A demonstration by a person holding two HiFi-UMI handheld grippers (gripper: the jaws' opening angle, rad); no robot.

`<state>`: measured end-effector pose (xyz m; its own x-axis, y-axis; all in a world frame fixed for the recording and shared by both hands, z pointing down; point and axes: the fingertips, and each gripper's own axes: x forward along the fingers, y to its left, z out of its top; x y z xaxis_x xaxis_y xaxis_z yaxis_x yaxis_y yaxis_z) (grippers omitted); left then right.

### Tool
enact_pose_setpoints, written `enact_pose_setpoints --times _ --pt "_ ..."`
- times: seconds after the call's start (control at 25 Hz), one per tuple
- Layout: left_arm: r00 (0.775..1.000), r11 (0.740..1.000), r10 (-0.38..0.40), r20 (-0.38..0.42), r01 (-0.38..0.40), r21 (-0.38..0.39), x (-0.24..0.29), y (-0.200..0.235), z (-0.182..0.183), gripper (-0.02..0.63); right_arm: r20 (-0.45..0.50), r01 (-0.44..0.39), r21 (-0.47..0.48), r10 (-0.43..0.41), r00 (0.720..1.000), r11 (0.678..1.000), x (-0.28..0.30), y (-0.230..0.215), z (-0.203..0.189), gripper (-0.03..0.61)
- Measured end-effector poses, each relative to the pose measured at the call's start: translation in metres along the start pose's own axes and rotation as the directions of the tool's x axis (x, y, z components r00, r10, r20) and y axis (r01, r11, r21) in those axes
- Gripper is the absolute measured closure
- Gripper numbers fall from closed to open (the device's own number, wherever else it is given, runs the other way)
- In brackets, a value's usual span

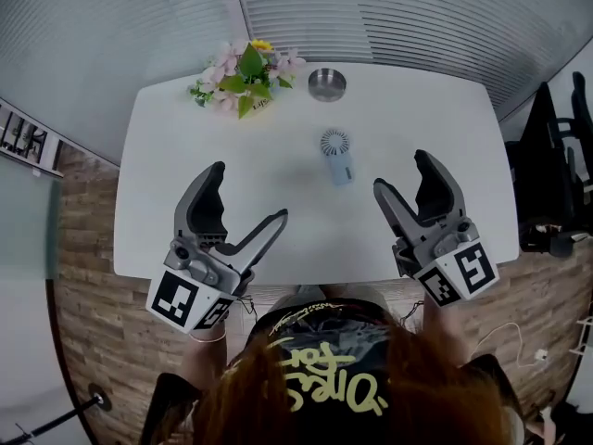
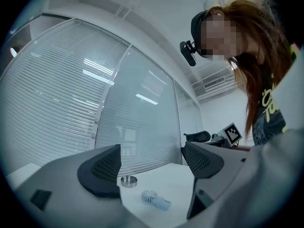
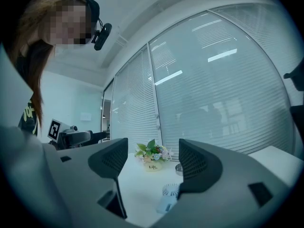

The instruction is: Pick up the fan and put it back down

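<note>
One small pale-blue handheld fan (image 1: pixel 337 155) with a round white grille lies flat near the middle of the white tabletop (image 1: pixel 176 156). By the far edge stand a round steel dish (image 1: pixel 326 83) and a potted flower bunch (image 1: pixel 246 82). The grey left gripper (image 1: pixel 250 191) and right gripper (image 1: pixel 400 170) hang above the near edge, jaws apart, holding nothing.

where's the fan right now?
In the head view the fan lies near the middle of the white table, just on the person's side of the metal dish, untouched, slightly nearer the right gripper than the left gripper.
</note>
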<state>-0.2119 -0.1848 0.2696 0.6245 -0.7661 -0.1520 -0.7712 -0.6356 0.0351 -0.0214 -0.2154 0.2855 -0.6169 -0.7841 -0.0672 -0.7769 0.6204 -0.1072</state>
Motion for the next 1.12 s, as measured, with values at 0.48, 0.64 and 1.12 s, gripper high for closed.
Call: enact_pose_setpoints --times 0.48,0.64,1.12 --pt "1.0 0.999 0.026 -0.017 -0.027 -0.02 0.0 0.018 -0.013 0.195 -0.066 -0.005 0.019 0.007 0.998 1.0 0.032 -0.007 -0.028 0.262" --pt "0.997 0.997 0.07 -0.033 -0.071 -0.038 -0.01 0.031 -0.022 0.195 -0.111 0.004 0.013 -0.002 0.994 1.0 0.052 -0.009 -0.05 0.261" --pt "0.99 0.991 0.117 -0.073 -0.121 -0.055 -0.026 0.047 -0.038 0.195 -0.391 0.105 0.002 -0.096 0.915 0.994 0.109 -0.04 -0.177 0.178"
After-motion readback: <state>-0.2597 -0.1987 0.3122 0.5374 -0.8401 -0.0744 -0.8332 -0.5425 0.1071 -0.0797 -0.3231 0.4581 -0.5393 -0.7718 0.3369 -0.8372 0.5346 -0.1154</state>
